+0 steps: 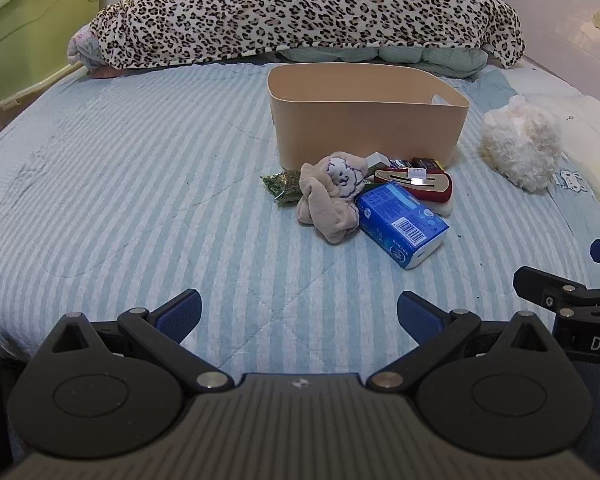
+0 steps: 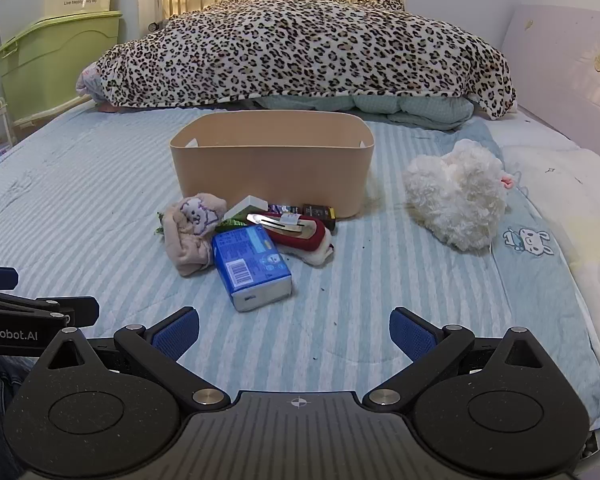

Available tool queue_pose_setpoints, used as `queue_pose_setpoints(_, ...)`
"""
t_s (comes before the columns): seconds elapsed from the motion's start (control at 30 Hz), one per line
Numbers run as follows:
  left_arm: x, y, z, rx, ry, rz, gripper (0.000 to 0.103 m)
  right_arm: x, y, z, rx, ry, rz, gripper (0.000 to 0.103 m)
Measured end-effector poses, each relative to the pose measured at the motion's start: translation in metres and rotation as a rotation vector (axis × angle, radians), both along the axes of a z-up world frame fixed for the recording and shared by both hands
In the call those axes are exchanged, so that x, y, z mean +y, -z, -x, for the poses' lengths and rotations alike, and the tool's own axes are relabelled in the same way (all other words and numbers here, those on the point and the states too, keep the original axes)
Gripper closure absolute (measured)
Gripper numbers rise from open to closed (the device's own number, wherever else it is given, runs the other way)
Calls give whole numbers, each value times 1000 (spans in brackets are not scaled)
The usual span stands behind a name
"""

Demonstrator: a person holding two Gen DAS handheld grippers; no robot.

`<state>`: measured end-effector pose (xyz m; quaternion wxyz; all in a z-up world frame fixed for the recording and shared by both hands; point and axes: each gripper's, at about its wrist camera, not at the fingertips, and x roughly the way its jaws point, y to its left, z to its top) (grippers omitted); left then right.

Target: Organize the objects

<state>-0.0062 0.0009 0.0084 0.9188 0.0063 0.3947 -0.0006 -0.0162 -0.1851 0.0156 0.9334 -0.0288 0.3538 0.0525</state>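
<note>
Both grippers spread wide, empty, above the near edge of the striped blue bed (image 1: pixel 140 184).

Beige oval plastic bin (image 2: pixel 272 168) mid-bed; white fluffy toy (image 2: pixel 458 200) toward right edge; blue tissue pack (image 2: pixel 252 268), beige sock bundle (image 2: pixel 192 232), red case (image 2: pixel 300 232) touching, just before bin; left gripper (image 1: pixel 299 312); right gripper (image 2: pixel 294 328).

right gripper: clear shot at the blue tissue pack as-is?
Probably yes. The right gripper is open and empty, with only bare striped bedsheet between it and the blue tissue pack, which lies nearest in the pile. The beige sock bundle touches its left side.
</note>
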Motion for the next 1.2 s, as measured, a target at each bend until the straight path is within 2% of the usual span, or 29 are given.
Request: queue_pose_setpoints(1.2,-3,2,-8,-8,20,-18,0,2,11,-10,16,-18,10,2)
